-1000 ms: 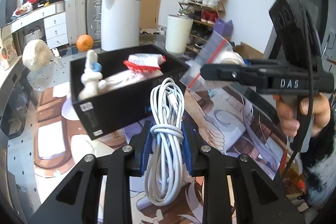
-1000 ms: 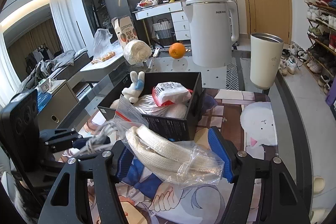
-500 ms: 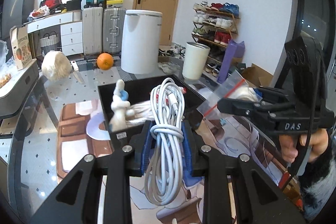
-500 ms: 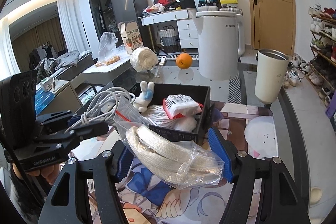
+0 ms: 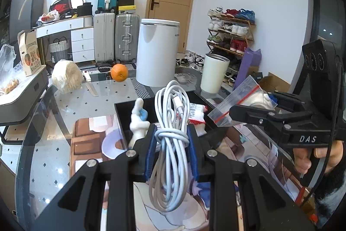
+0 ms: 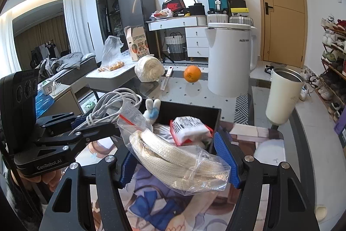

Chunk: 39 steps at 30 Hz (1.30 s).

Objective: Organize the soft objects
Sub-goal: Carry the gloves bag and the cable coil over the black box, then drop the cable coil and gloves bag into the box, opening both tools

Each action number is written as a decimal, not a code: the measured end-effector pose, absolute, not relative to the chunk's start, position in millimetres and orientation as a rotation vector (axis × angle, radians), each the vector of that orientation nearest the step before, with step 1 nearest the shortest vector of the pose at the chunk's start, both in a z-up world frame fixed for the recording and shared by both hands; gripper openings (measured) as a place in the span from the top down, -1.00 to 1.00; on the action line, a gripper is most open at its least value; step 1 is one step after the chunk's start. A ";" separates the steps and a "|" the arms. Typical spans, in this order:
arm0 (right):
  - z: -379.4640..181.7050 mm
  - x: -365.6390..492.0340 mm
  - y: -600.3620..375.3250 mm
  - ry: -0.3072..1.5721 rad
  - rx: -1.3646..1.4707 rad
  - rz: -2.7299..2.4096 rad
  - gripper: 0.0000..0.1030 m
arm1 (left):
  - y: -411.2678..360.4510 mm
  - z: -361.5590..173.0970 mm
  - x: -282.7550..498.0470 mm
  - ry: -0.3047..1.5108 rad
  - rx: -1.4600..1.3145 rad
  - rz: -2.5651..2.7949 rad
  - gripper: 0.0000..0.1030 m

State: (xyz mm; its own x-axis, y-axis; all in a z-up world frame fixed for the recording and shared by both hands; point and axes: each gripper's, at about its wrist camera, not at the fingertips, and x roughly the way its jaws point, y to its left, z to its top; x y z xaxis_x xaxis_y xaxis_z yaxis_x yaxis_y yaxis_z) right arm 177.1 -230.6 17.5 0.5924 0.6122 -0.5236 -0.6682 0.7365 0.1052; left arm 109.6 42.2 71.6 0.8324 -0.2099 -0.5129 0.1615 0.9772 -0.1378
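Left gripper (image 5: 172, 151) clamped on coiled white cable (image 5: 172, 138), right gripper (image 6: 178, 157) pinching bagged cream strap (image 6: 173, 157), both held just short of black box (image 6: 194, 112), probably staged for drop-in beside plush rabbit (image 6: 152, 110) and red-white packet (image 6: 188, 127).

The black box (image 6: 213, 117) is partly hidden behind the bagged cream strap (image 6: 173, 158), its near wall covered, and small print on the red-edged packet (image 6: 189, 126) inside is unreadable.
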 end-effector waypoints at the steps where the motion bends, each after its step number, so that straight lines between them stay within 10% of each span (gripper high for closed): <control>1: 17.5 178.2 -227.9 0.563 -0.108 0.748 -0.32 | 42.6 72.2 110.7 0.549 -0.092 -0.191 0.51; 39: -23.4 238.2 -163.7 0.494 -0.462 0.704 -0.08 | 56.3 54.9 169.7 0.586 -0.145 -0.171 0.51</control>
State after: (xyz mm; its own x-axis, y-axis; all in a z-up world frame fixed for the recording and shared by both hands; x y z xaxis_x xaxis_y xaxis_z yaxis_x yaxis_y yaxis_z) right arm 238.2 -163.7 -23.4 0.6588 0.4921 -0.5690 -0.7028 0.6726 -0.2319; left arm 169.7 56.3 54.9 0.8196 -0.2016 -0.5363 0.1191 0.9756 -0.1847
